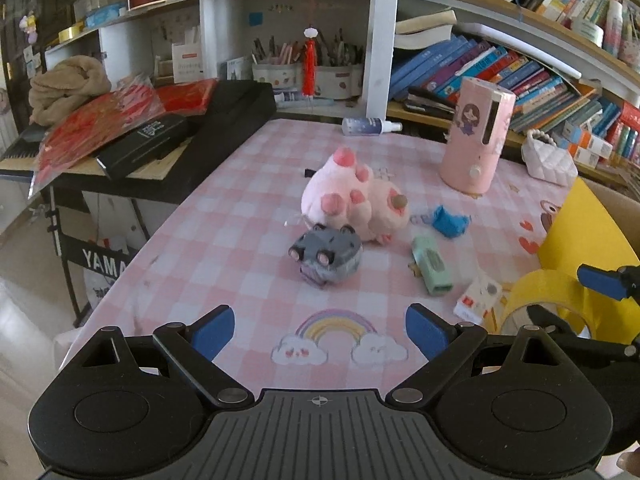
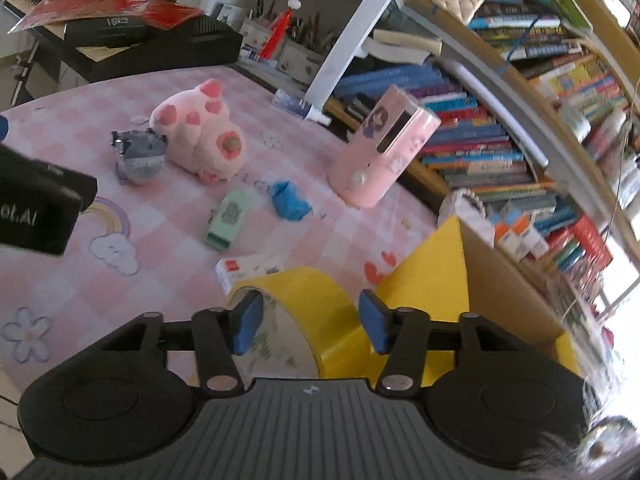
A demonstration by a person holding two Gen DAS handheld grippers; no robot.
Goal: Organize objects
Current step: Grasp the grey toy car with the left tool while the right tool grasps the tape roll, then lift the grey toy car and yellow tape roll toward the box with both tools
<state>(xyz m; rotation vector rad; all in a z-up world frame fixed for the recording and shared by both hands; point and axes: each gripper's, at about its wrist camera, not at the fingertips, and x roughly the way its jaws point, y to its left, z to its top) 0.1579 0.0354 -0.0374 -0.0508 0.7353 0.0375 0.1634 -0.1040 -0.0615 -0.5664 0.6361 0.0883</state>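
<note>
My right gripper straddles a yellow tape roll standing on edge at the table's near right, one blue pad on each flat side, both against it. The left wrist view has the same roll at its right edge with the right gripper around it. My left gripper hangs open over the rainbow print on the pink checked tablecloth, with nothing between its fingers. Ahead of it lie a grey toy, a pink plush, a green case, a blue cloth lump and a small white box.
A tall pink cylinder stands at the back right, with a spray bottle lying behind. A yellow cardboard box sits right of the tape. Bookshelves line the right side, and a black keyboard piled with things borders the left.
</note>
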